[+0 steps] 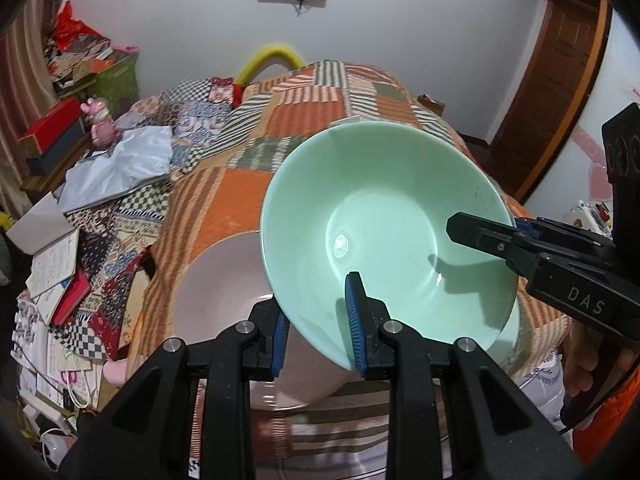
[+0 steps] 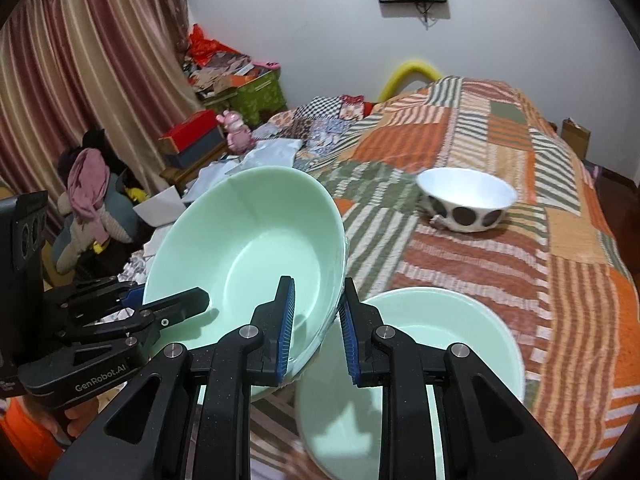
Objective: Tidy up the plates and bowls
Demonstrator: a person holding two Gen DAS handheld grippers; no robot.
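A pale green bowl (image 1: pixel 384 232) (image 2: pixel 248 248) is held in the air, tilted, over the bed. My left gripper (image 1: pixel 320 328) is shut on its near rim, one pad inside and one outside. My right gripper (image 2: pixel 316 332) is shut on the opposite rim and shows in the left wrist view (image 1: pixel 480 236). A pink plate (image 1: pixel 216 296) lies under the bowl on the quilt. A pale green plate (image 2: pixel 420 360) lies below my right gripper. A white bowl with dark dots (image 2: pixel 468 200) stands further back on the bed.
The patchwork quilt (image 2: pixel 500 264) covers the bed. Papers, books and a grey bag (image 1: pixel 120 168) clutter the left side. Boxes and a pink toy (image 2: pixel 238 130) stand by the curtain. A wooden door (image 1: pixel 560 92) is at the right.
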